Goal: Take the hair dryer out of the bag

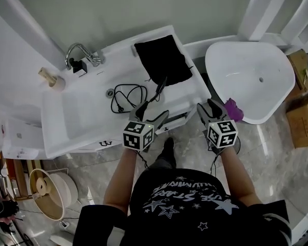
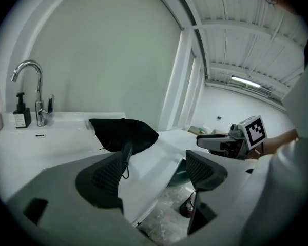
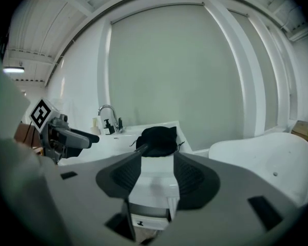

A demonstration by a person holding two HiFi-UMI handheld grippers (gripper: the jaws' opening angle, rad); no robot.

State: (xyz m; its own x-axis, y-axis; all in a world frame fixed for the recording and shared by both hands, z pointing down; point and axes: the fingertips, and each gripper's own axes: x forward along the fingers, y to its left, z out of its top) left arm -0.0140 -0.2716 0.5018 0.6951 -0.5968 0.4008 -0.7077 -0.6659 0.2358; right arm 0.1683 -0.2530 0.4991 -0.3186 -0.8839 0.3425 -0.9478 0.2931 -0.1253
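A black fabric bag (image 1: 163, 59) lies on the right part of a white sink counter (image 1: 87, 132). The dark handle of the hair dryer (image 1: 159, 88) sticks out of the bag's near end, and its black cord (image 1: 126, 97) lies coiled in the basin. My left gripper (image 1: 152, 115) hovers at the counter's front edge, just short of the handle, jaws open and empty. To its right, off the counter, my right gripper (image 1: 209, 109) is open and empty too. In the left gripper view the bag (image 2: 124, 133) and handle (image 2: 126, 156) sit beyond the left finger. The right gripper view shows the bag (image 3: 156, 140) straight ahead.
A chrome faucet (image 1: 79, 53) and a dark soap bottle (image 1: 80, 66) stand at the back left of the counter. A white bathtub (image 1: 246, 76) fills the right side, with a purple item (image 1: 234, 109) at its near rim. Cardboard boxes (image 1: 303, 106) stand at far right.
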